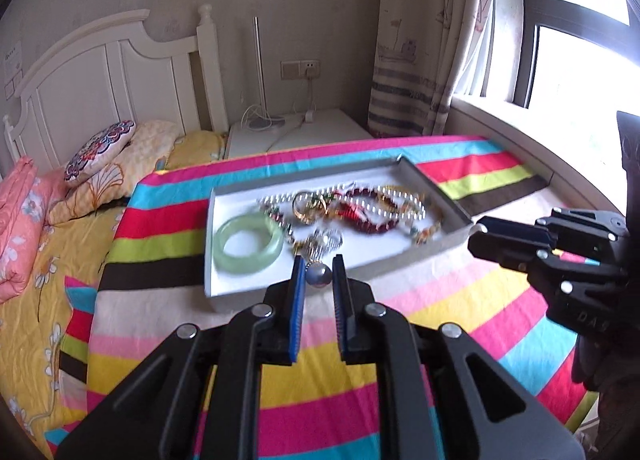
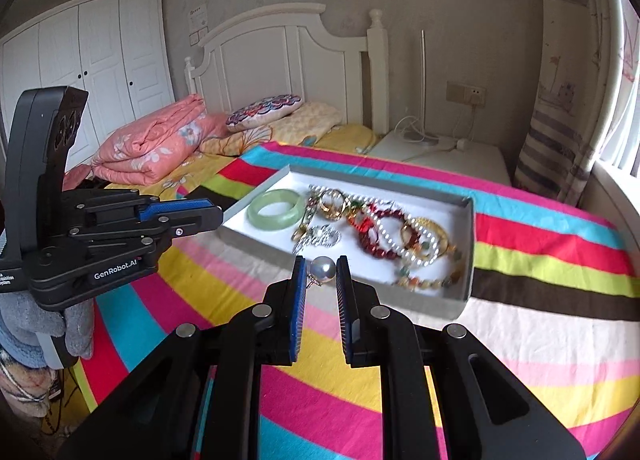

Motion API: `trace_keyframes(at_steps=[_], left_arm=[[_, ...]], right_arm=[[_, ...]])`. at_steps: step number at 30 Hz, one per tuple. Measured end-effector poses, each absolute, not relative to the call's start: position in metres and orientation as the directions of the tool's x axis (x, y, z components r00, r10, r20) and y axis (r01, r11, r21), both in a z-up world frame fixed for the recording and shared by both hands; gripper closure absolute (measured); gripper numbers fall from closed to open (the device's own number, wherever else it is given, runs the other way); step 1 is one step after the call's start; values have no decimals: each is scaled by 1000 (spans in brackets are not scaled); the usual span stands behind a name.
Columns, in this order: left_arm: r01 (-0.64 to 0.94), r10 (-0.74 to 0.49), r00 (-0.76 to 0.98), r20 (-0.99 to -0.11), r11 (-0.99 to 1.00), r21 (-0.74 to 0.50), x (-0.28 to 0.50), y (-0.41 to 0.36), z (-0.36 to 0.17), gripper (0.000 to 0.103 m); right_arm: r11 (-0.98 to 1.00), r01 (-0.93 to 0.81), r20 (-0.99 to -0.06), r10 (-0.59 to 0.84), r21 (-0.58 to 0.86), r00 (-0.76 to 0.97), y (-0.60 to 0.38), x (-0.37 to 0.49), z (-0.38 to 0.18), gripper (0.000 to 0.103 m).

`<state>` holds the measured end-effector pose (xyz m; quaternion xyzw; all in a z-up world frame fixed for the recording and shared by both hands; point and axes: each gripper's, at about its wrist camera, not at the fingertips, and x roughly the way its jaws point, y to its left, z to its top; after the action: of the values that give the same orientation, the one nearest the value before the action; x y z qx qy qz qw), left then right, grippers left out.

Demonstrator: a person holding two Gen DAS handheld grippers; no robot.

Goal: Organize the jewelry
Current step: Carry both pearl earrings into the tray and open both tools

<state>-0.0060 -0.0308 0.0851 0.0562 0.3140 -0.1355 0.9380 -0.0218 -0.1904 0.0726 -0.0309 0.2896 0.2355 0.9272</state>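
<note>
left tool (image 1: 318,262) parted | right tool (image 2: 322,262) parted | pearl (image 2: 323,268) chain shows only in right view

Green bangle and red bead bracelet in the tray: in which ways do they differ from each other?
The green bangle is one smooth, pale, solid ring; the red bead bracelet is a loop of many small dark beads. The green bangle lies alone at one end of the tray, while the red bead bracelet is tangled with a pearl strand and other pieces. Both are round loops lying flat in the tray.
</note>
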Motion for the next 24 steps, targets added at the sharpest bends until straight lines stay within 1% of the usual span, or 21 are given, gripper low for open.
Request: trace_keyframes(at_steps=[8, 10, 17, 21, 24], left_arm=[[258, -225, 788, -572, 966, -24, 32, -45, 87, 90], [251, -225, 791, -569, 967, -34, 41, -49, 83, 90], [232, -213, 788, -578, 972, -42, 68, -61, 65, 90], [215, -193, 794, -577, 976, -30, 77, -63, 55, 90], [209, -181, 792, -583, 978, -21, 86, -63, 46, 90]], right_arm=[[904, -411, -509, 410, 117, 757, -204, 8, 71, 89], [907, -398, -517, 408, 136, 752, -204, 18, 68, 89], [926, -361, -543, 361, 111, 759, -193, 46, 67, 89], [938, -326, -546, 337, 122, 767, -193, 59, 57, 89], [943, -317, -562, 318, 103, 763, -189, 67, 46, 89]])
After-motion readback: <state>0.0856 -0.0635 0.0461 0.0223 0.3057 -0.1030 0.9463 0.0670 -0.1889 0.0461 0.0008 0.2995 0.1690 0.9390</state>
